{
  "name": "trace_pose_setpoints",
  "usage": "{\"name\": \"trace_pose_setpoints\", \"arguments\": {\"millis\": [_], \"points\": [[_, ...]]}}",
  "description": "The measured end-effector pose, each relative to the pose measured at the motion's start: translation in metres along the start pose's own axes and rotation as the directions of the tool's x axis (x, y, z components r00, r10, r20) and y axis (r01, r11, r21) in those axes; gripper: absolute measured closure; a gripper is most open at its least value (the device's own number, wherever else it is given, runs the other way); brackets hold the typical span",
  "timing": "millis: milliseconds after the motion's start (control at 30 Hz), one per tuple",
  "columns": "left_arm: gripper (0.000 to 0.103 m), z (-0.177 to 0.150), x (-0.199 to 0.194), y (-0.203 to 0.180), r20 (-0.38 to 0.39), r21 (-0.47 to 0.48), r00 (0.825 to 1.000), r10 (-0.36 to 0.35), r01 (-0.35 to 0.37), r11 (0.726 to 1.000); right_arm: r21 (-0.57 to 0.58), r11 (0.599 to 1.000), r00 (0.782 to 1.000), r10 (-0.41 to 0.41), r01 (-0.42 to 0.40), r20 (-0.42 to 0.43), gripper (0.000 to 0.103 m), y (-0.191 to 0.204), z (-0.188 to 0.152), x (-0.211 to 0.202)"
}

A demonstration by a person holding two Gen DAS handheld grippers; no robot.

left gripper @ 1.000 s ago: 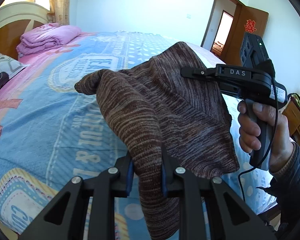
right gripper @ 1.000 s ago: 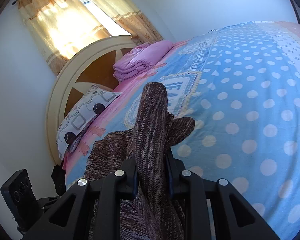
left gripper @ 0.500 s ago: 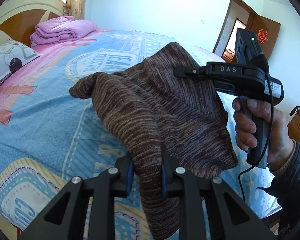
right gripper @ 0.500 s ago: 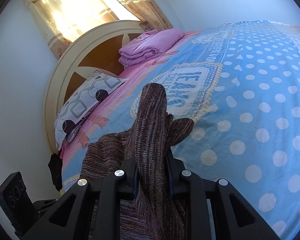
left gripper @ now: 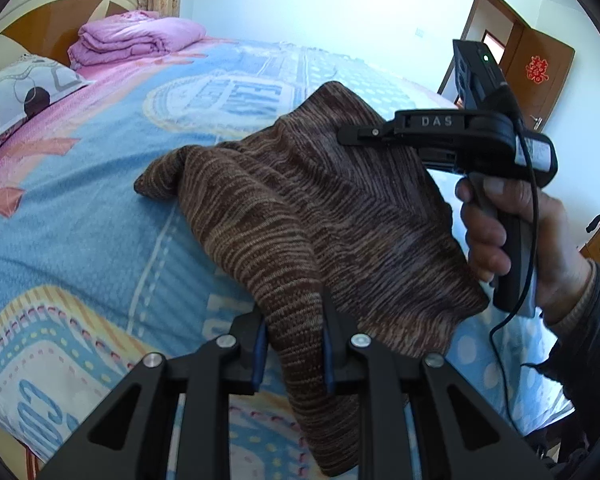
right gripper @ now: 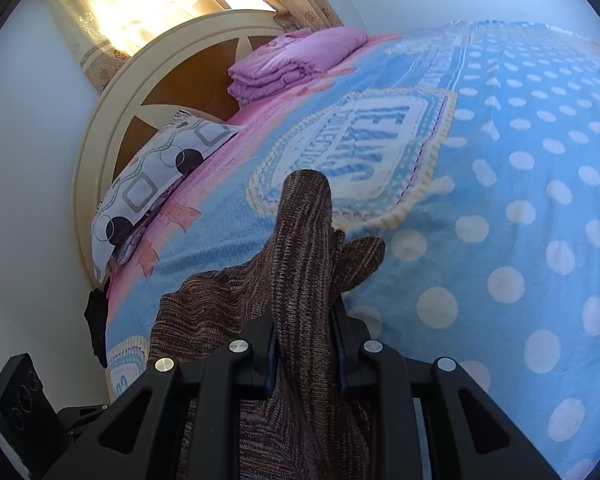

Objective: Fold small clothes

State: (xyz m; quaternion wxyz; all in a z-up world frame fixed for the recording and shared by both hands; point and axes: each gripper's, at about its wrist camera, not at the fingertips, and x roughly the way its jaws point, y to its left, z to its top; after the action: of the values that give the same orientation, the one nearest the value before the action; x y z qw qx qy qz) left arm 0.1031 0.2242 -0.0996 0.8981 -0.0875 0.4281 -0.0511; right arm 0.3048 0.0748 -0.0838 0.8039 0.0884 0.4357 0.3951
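Both clamped on brown knit garment: left gripper near edge, right gripper far edge; cloth slung between, above bedspread.

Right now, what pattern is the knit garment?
Brown knit garment: fine brown-and-tan streaks; left wrist view.

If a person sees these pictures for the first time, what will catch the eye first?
First comes the brown knitted garment, held up over the bed between two tools: the left tool grips one end in the foreground, and the right tool grips the other, held by a hand at the right. Next is the blue bedspread with its big letter badge, then the folded purple blanket by the headboard.
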Motion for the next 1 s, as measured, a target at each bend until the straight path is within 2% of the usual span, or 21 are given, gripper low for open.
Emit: {"name": "trace_pose_setpoints", "arguments": {"millis": [200,267,300,333,433,500,600,667,700,733,767,867,967,1000], "points": [[0.078,-0.016,0.011,0.014,-0.045,-0.013,0.999,-0.004,0.003,1.0,0.026,0.999,0.999,-0.03,0.031,-0.036,0.08,-0.012,-0.01,0.018],[0.074,-0.018,0.013,0.015,-0.048,-0.022,0.999,-0.002,0.0,1.0,0.047,0.998,0.998,-0.041,0.043,-0.053,0.078,-0.02,-0.013,0.024],[0.069,-0.018,0.013,0.015,-0.043,-0.023,0.999,0.006,-0.007,1.0,0.056,0.997,0.997,-0.047,0.05,-0.056,0.077,-0.023,-0.014,0.027],[0.063,-0.018,0.012,0.015,-0.037,-0.022,0.999,0.019,-0.02,1.0,0.064,0.997,0.997,-0.049,0.052,-0.056,0.074,-0.026,-0.014,0.028],[0.056,-0.016,0.009,0.011,-0.027,-0.013,0.999,0.042,-0.043,0.999,0.078,0.993,0.995,-0.087,0.09,-0.044,0.058,-0.03,-0.014,0.026],[0.049,-0.015,0.007,0.007,-0.023,-0.002,0.997,0.069,-0.069,0.998,0.07,0.989,0.992,-0.127,0.128,-0.016,0.058,-0.028,-0.015,0.017],[0.044,-0.013,0.005,0.004,-0.013,0.016,0.996,0.085,-0.085,0.996,0.005,0.981,0.979,-0.195,0.196,0.063,0.058,-0.013,-0.02,-0.008],[0.041,-0.012,0.0,0.0,0.005,0.015,0.997,0.083,-0.083,0.996,-0.041,0.975,0.971,-0.21,0.216,0.117,0.057,0.001,-0.027,-0.027],[0.035,-0.01,-0.003,-0.001,0.019,0.017,0.996,0.091,-0.092,0.996,-0.077,0.971,0.965,-0.215,0.228,0.149,0.056,0.011,-0.033,-0.037],[0.026,-0.01,-0.007,0.0,0.033,0.02,0.994,0.107,-0.108,0.994,-0.123,0.964,0.96,-0.213,0.237,0.181,0.051,0.024,-0.042,-0.046],[0.024,-0.009,-0.009,-0.001,0.041,0.022,0.992,0.123,-0.124,0.992,-0.15,0.961,0.96,-0.204,0.234,0.191,0.048,0.03,-0.048,-0.05],[0.025,-0.008,-0.015,-0.001,0.041,0.012,0.988,0.148,-0.148,0.989,-0.226,0.953,0.97,-0.162,0.201,0.18,0.048,0.051,-0.075,-0.06],[0.024,-0.01,-0.036,-0.003,0.086,0.004,0.982,0.168,-0.169,0.986,-0.268,0.919,0.951,-0.246,0.29,0.187,0.048,0.071,-0.101,-0.073],[0.022,-0.01,-0.048,-0.005,0.123,-0.001,0.974,0.188,-0.189,0.982,-0.278,0.904,0.939,-0.276,0.326,0.206,0.048,0.077,-0.11,-0.081]]}}
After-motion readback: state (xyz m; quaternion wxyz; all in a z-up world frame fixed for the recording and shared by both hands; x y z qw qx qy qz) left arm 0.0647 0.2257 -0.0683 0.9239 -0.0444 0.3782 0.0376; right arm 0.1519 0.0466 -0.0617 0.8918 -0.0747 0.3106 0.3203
